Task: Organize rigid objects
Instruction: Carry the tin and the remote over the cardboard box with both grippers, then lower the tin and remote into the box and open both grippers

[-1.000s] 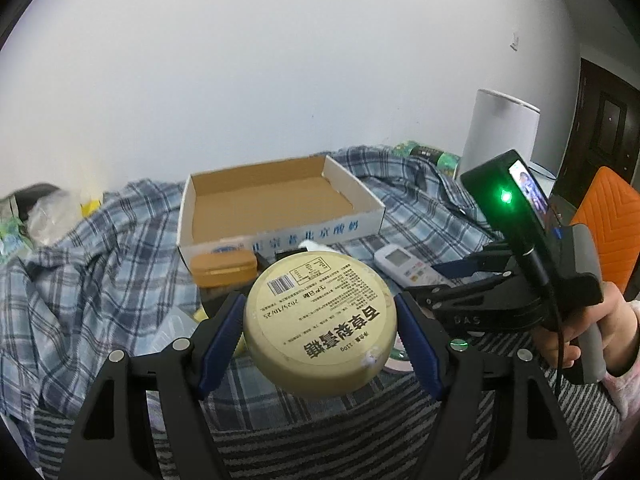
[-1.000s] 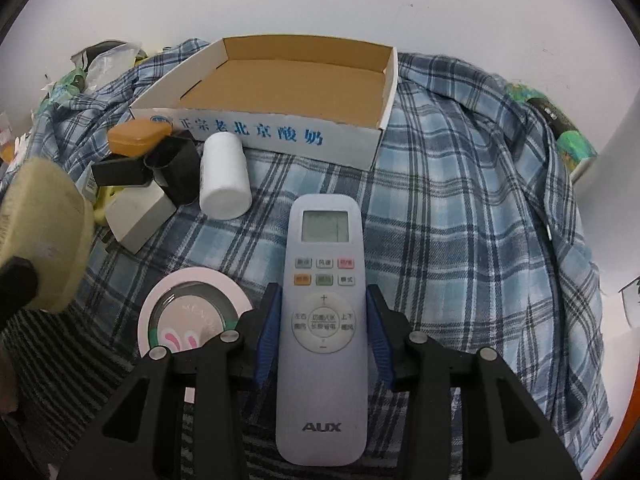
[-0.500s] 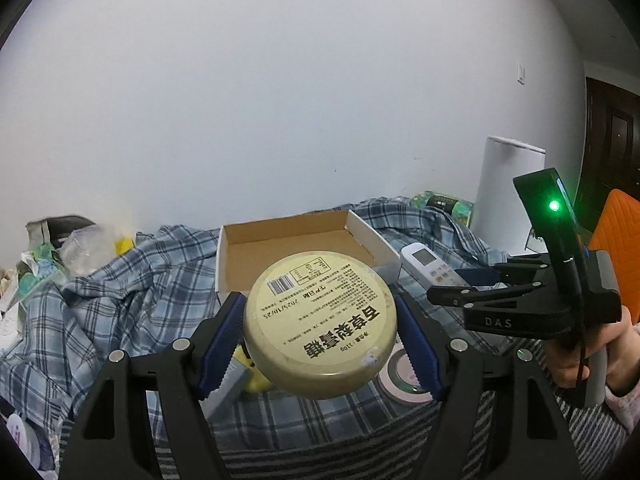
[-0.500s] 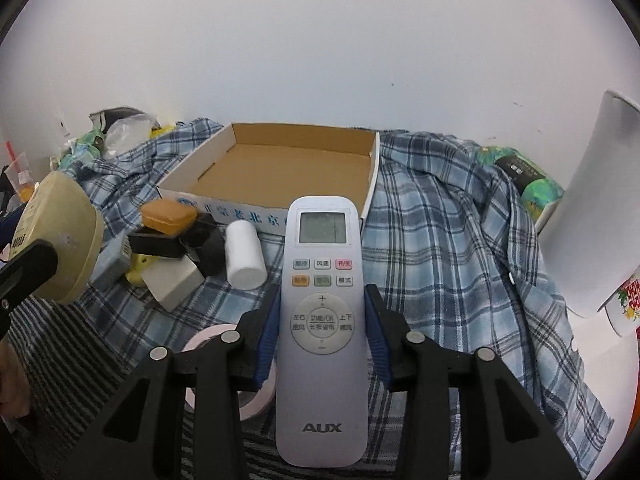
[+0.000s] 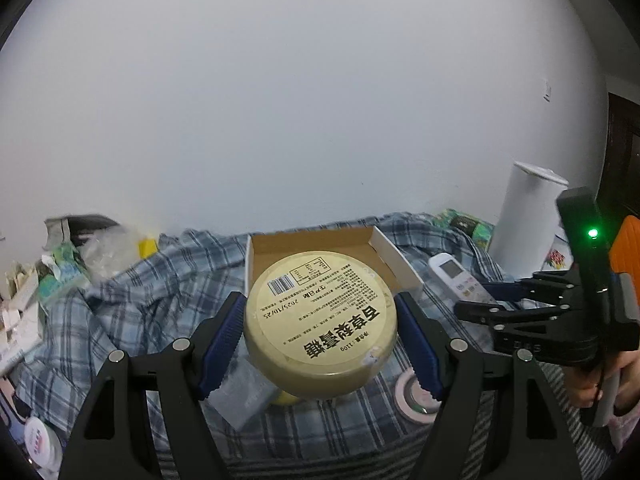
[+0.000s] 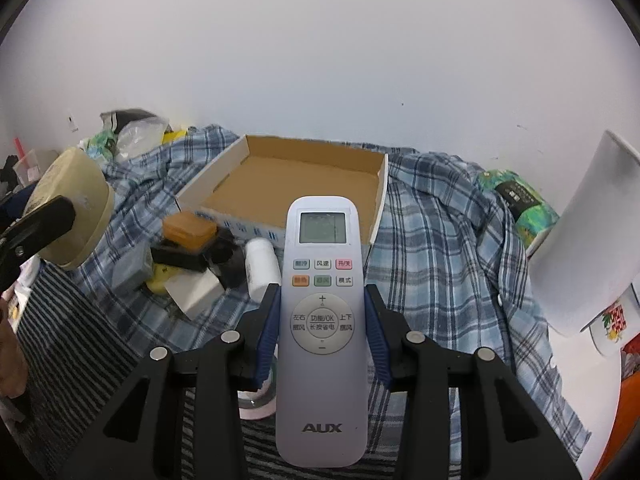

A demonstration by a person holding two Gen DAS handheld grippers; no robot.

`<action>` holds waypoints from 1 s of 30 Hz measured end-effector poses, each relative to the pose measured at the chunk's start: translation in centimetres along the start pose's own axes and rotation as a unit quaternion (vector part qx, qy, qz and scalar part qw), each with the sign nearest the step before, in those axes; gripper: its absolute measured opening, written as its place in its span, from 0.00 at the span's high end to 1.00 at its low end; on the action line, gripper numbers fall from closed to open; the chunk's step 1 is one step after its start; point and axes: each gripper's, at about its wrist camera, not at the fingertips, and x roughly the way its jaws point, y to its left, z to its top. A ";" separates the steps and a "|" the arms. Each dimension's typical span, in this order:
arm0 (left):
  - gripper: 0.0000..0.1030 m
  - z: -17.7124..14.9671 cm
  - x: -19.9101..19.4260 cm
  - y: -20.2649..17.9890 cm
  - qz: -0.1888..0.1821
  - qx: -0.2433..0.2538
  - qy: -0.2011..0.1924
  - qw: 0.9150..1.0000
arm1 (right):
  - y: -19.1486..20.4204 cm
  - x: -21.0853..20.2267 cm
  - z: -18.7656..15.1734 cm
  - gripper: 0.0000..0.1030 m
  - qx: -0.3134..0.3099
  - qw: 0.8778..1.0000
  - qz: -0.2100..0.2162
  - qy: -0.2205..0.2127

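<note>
My left gripper (image 5: 320,332) is shut on a round cream tin (image 5: 321,322) with a printed label, held in the air in front of the open cardboard box (image 5: 390,250). My right gripper (image 6: 322,330) is shut on a white AUX remote control (image 6: 322,320), also lifted above the plaid cloth (image 6: 440,248). The empty box (image 6: 296,178) lies beyond the remote. In the right wrist view the tin (image 6: 70,208) shows at the left. In the left wrist view the remote (image 5: 456,280) shows at the right.
A pile sits left of the box: an orange case (image 6: 190,232), black items (image 6: 192,258), a white bottle (image 6: 260,266) and a white block (image 6: 198,290). A tape roll (image 5: 414,394) lies on the cloth. A white cylinder (image 6: 588,240) stands at the right.
Both grippers have risen and pulled back from the cloth with their objects; the box and the pile now look farther and lower. Both grips are unchanged.
</note>
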 end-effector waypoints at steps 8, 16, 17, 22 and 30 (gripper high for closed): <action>0.25 3.9 1.4 0.6 -0.001 0.010 -0.039 0.999 | -0.2 -1.4 4.8 0.62 0.012 0.999 -0.017 -0.033; 0.25 8.0 7.0 1.4 -0.019 -0.005 -0.019 1.000 | -0.8 1.6 10.0 0.62 0.037 0.999 -0.025 -0.026; 0.25 8.3 7.7 1.5 -0.017 -0.004 -0.016 1.000 | -0.8 2.2 10.6 0.62 0.041 0.999 -0.025 -0.026; 0.25 9.0 11.7 2.0 -0.004 -0.005 -0.004 1.000 | -0.9 5.2 12.5 0.62 0.048 0.998 -0.035 -0.024; 0.25 7.3 17.6 3.5 -0.014 -0.025 0.058 0.998 | -1.8 10.8 12.7 0.62 0.070 0.997 -0.009 0.010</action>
